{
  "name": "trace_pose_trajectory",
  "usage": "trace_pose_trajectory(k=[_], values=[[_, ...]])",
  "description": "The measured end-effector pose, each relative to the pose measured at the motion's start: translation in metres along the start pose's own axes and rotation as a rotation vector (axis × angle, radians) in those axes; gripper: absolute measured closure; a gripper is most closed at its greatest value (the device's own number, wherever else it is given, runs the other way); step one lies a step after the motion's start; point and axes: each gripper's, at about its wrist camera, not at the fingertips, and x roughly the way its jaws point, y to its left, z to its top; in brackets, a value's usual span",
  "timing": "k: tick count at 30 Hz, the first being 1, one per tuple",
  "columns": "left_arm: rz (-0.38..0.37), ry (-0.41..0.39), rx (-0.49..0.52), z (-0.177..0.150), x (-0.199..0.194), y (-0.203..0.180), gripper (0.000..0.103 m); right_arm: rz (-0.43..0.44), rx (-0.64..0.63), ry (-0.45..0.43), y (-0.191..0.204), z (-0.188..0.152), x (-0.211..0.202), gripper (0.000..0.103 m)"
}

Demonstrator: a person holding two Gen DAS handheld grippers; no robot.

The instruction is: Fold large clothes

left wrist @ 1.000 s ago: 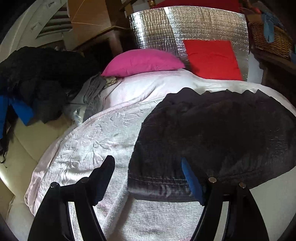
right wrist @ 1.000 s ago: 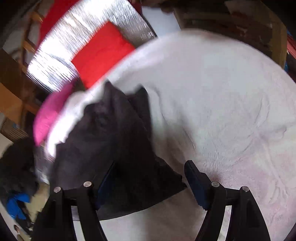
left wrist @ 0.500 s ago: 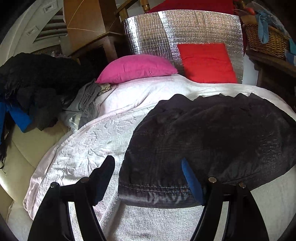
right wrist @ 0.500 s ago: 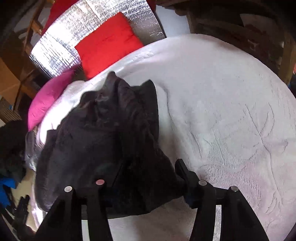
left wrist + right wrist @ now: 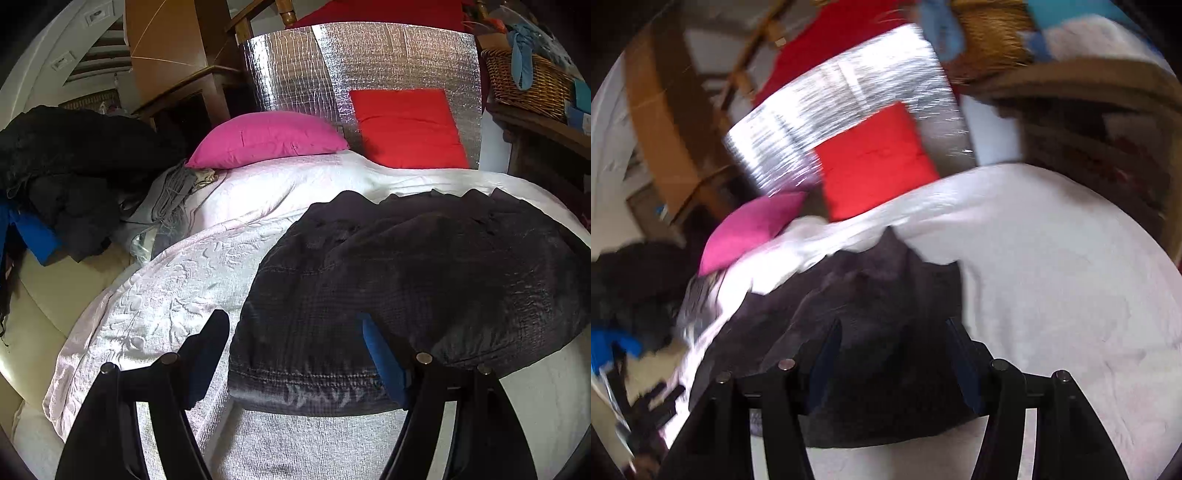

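Note:
A large dark grey garment (image 5: pixel 424 280) lies folded over on the white bedspread (image 5: pixel 177 295). Its stitched hem (image 5: pixel 303 387) faces me. My left gripper (image 5: pixel 295 354) is open and empty, jaws astride the hem's left end, a little above it. In the blurred right wrist view the same garment (image 5: pixel 871 302) lies bunched, with pointed corners toward the pillows. My right gripper (image 5: pixel 894 354) is open, jaws wide over the garment's near edge, holding nothing.
A pink pillow (image 5: pixel 266 138) and a red cushion (image 5: pixel 406 129) lean on a silver foil panel (image 5: pixel 369 66) at the bed's head. A pile of dark clothes (image 5: pixel 62 177) lies left. A wicker basket (image 5: pixel 528 85) sits on a wooden stand at right.
The left gripper drew back a little, the garment looking further off. The right gripper swung up and around, still moving and blurred; its view tilted toward the pillows.

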Motion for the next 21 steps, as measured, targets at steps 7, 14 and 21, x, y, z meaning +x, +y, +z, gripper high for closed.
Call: trace_pose_trajectory(k=[7, 14, 21], values=[[-0.003, 0.007, 0.008, -0.001, 0.003, 0.000, 0.028, -0.079, 0.008, 0.234, 0.002, -0.018, 0.064, 0.048], [-0.005, 0.010, 0.011, -0.001, 0.003, 0.000, 0.028, -0.101, -0.009, 0.259, 0.000, -0.022, 0.073, 0.047], [0.006, 0.014, 0.019, -0.003, 0.004, -0.001, 0.028, -0.018, 0.090, 0.127, -0.015, -0.006, 0.037, 0.047]])
